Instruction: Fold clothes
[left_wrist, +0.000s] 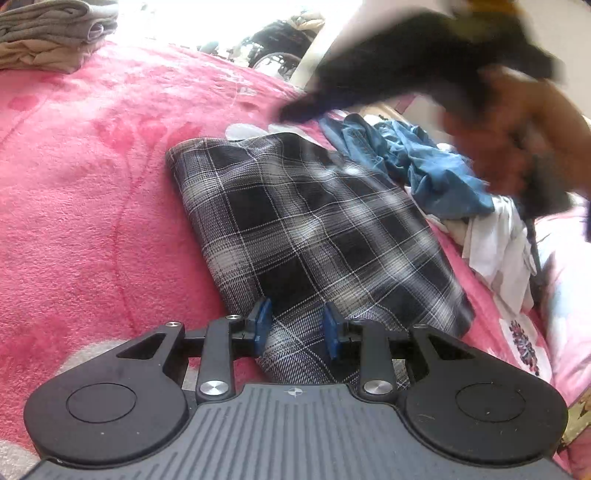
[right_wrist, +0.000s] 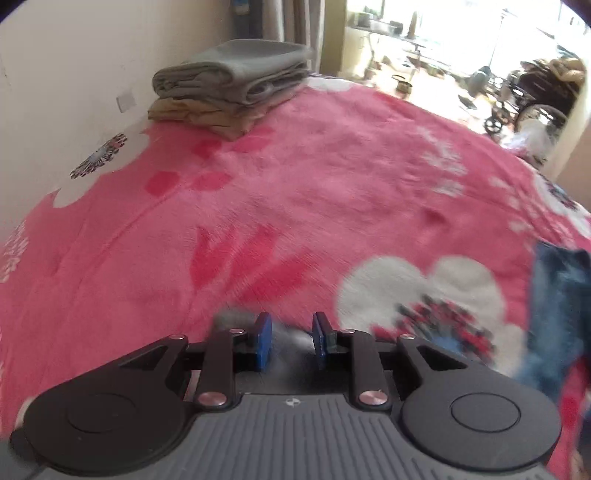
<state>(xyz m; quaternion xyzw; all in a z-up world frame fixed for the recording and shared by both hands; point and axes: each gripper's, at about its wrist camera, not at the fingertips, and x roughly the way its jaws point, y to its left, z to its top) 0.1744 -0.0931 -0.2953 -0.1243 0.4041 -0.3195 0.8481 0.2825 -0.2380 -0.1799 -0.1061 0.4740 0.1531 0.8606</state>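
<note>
The plaid garment (left_wrist: 314, 236) lies folded into a long flat rectangle, black and grey with thin white lines, on the bed's pink blanket (left_wrist: 92, 206). Its near end runs between the blue pads of my left gripper (left_wrist: 297, 326), whose jaws stand apart around the cloth without pinching it.

My right gripper (right_wrist: 291, 338) hovers over the blanket with its jaws also parted; something grey and blurred shows between them, and I cannot tell whether it touches the pads.

Just past the plaid piece's far side sits a crumpled blue denim garment (left_wrist: 417, 166), with white cloth (left_wrist: 498, 251) beside it toward the bed's edge. At the bed's far corner, against the wall (right_wrist: 74, 55), rests a folded stack (right_wrist: 229, 88), grey on top of tan. The blanket is fleecy, printed with white flowers and red shapes.

Only the left view shows the plaid piece laid out, plus my right hand (left_wrist: 524, 140), blurred, with its dark gripper above the denim. Only the right view shows the wall, a curtain and a bright doorway (right_wrist: 461, 55) with wheeled things beyond.
</note>
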